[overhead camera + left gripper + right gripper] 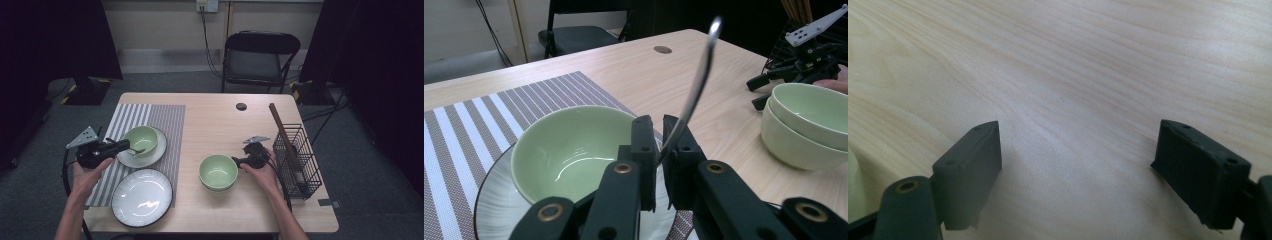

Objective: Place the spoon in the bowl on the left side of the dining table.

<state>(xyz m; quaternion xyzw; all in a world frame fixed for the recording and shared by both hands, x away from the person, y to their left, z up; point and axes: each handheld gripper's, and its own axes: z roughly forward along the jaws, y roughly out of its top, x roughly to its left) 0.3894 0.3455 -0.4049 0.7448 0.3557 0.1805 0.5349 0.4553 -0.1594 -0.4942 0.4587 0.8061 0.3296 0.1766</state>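
My left gripper point(659, 145) is clamped on the thin metal handle of a spoon point(700, 80), which rises up and away between the closed jaws. From above, the spoon's end hangs over the green bowl point(140, 138) that sits on a white plate point(159, 147) on the striped placemat point(165, 120). A larger white plate point(142, 197) lies nearer me on the same mat. My right gripper point(239, 162) has its jaws spread wide with nothing between them, only bare wooden table point(1088, 65) beneath. It sits just beside the right rim of 2 stacked green bowls point(218, 172) at mid-table. A black wire rack point(299, 160) stands at the table's right edge.
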